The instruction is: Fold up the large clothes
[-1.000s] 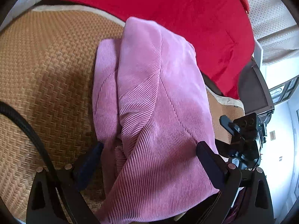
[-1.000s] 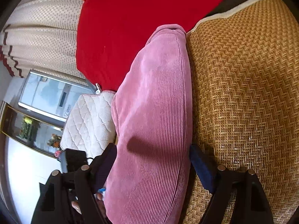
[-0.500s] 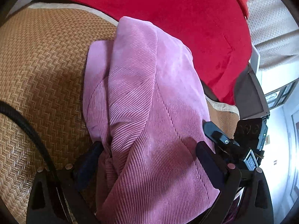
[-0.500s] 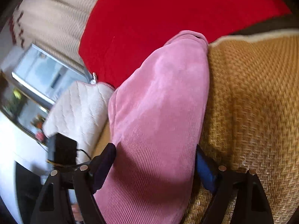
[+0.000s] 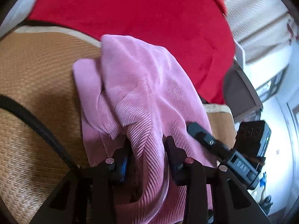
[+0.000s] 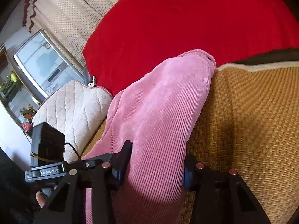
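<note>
Both hand-held grippers' jaws just closed onto pink corduroy garment (image 5: 149,97); "GenRobot.AI" label (image 6: 49,172).

Black claw (image 5: 147,155) frames, blue pads, silver screws, "GenRobot.AI" label.

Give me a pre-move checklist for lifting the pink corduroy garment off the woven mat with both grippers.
1. Left gripper jaws have just been closing; pads pinch a bunched ridge of the pink garment: ok.
2. Right gripper jaws have just been closing on a wide fold of it: ok.
3. All layers caught in each grip: cannot tell.
4. Far end off the woven mat: not ok, it rests there.
5. Black cable apart from garment: ok.
</note>
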Action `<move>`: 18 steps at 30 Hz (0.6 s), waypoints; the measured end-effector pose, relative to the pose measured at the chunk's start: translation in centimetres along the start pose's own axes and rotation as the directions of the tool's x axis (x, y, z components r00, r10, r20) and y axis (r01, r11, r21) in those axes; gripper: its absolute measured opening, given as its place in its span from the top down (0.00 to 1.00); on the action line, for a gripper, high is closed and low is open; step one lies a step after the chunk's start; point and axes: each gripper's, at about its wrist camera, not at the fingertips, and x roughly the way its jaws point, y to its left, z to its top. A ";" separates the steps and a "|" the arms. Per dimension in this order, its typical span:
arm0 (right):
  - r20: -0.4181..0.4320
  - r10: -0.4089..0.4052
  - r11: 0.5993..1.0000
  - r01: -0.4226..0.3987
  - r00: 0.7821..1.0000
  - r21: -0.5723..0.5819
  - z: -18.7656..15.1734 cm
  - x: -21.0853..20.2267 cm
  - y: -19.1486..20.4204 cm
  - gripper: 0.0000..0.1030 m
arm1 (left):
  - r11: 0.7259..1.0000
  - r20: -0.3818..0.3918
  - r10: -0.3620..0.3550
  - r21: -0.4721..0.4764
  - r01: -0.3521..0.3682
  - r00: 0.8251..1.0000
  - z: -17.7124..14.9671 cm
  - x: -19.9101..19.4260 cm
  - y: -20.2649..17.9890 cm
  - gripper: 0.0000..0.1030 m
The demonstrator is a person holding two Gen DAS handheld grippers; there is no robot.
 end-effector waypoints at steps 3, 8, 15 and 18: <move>0.046 -0.018 1.000 0.018 0.999 0.006 0.4 -2.5 -0.6 0.55 | 0.999 -0.028 -0.042 0.009 0.042 0.999 -0.6 1.5 -1.4 0.66; 0.079 -0.069 0.997 0.066 0.994 0.040 0.1 -6.8 -2.5 0.57 | 0.994 -0.073 -0.041 0.102 0.048 0.997 -1.5 3.8 -4.7 0.66; 0.019 -0.091 0.973 0.085 0.996 0.215 -1.3 -7.7 -8.2 0.45 | 0.994 -0.098 0.032 0.107 -0.021 0.995 -2.3 5.2 -5.7 0.38; 0.028 -0.099 0.967 0.089 0.995 0.238 -1.3 -9.1 -8.2 0.41 | 0.994 -0.081 0.069 0.095 -0.061 0.994 -3.4 3.5 -5.3 0.32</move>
